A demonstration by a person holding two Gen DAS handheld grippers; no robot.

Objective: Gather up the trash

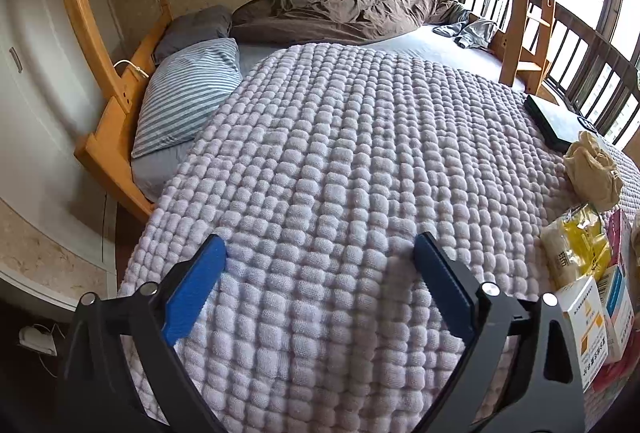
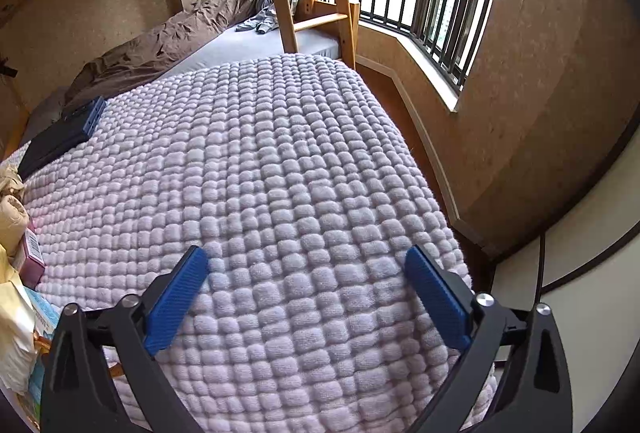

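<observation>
Left wrist view. The left gripper (image 1: 320, 273) hangs spread and empty over the knobbly lilac blanket (image 1: 340, 161) on the bed. The trash lies in a cluster at the right edge, well apart from the blue pads (image 1: 192, 293): a crumpled brown paper bag (image 1: 594, 169), a yellow-printed plastic wrapper (image 1: 576, 245) and a white-and-orange carton (image 1: 584, 329), the last two touching. A black flat case (image 1: 554, 121) lies near the bag; a careless sweep might take it as trash. The soft pile could snag a low fingertip.

Right wrist view. The right gripper (image 2: 306, 281) is likewise spread and empty. The same cluster sits at the left border, partly cut off: the paper bag (image 2: 12, 209) and a maroon box (image 2: 32, 253). The blanket edge falls to the floor (image 2: 404, 101) on the right; a light wrapper, loosely pinched, may slip.
</observation>
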